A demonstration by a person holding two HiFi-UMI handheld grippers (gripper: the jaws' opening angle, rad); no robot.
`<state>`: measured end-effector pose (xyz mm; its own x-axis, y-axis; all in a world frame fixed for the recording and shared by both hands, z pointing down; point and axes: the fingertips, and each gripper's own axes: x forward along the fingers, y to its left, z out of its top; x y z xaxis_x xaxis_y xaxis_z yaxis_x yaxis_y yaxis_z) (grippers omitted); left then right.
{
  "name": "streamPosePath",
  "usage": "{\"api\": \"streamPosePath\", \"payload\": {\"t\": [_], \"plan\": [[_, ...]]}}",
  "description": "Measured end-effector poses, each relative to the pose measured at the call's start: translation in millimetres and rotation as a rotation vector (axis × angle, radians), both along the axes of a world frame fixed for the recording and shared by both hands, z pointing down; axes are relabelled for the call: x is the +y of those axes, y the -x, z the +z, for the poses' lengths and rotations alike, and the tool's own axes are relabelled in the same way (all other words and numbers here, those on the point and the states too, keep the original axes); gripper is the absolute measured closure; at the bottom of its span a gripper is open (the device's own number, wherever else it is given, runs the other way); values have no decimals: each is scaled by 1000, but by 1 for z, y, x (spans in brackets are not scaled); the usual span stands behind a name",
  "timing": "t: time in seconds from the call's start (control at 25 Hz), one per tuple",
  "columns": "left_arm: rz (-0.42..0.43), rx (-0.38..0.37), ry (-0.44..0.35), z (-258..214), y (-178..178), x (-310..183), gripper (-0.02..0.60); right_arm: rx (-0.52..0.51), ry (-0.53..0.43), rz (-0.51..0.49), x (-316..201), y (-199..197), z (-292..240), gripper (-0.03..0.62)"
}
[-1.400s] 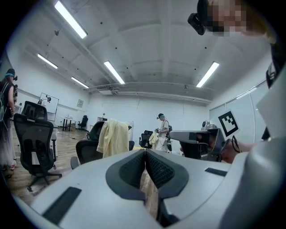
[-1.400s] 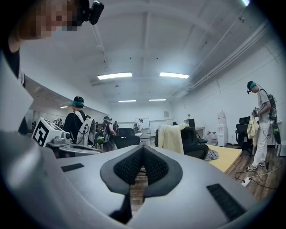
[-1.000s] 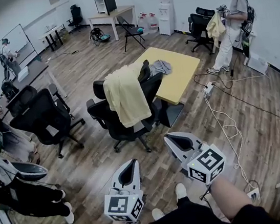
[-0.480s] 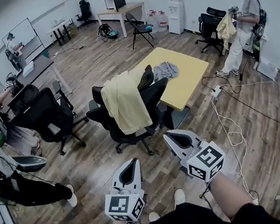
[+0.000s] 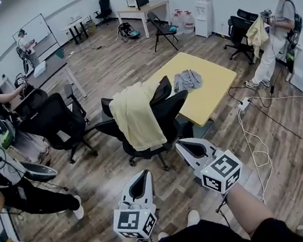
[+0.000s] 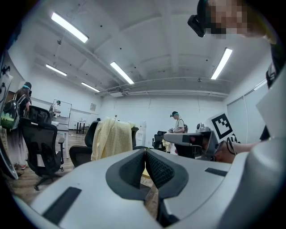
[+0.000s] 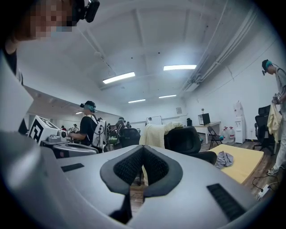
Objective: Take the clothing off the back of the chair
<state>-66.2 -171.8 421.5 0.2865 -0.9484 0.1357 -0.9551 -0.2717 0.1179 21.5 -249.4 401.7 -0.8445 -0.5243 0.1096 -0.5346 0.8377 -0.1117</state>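
The yellow clothing (image 5: 135,116) hangs over the top edge of the backrest of a black office chair (image 5: 165,116). Most of its length falls down the rear side of the backrest, the side that faces the person, so it is probably only draped there and should come off when it is lifted over this top edge. The chair stands just beside the near-left edge of a yellow table (image 5: 214,89), with its seat turned toward that table, and a grey garment (image 5: 188,79) lies about in the middle of the table top; this one is not on the chair and is likely no part of the task. The left gripper (image 5: 144,174) and the right gripper (image 5: 183,144) are held side by side, low in front of the person, above the wooden floor (image 5: 107,202) and well apart from the chair. Both point nearly level toward the hanging cloth, which suggests an approach and not yet a grasp. In both gripper views the jaws are pressed together with nothing between them, and the clothing shows beyond the tips. I judge that the jaws must first spread before they can pinch the cloth near the backrest's top edge.
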Motion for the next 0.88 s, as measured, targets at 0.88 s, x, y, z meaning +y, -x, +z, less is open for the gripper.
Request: {"api": "streamPosePath", "payload": {"t": [0.88], "plan": [[-116,-25,5,-7,-20,-30,563,-5,-26,-107,-53,-3,-10,521]]}}
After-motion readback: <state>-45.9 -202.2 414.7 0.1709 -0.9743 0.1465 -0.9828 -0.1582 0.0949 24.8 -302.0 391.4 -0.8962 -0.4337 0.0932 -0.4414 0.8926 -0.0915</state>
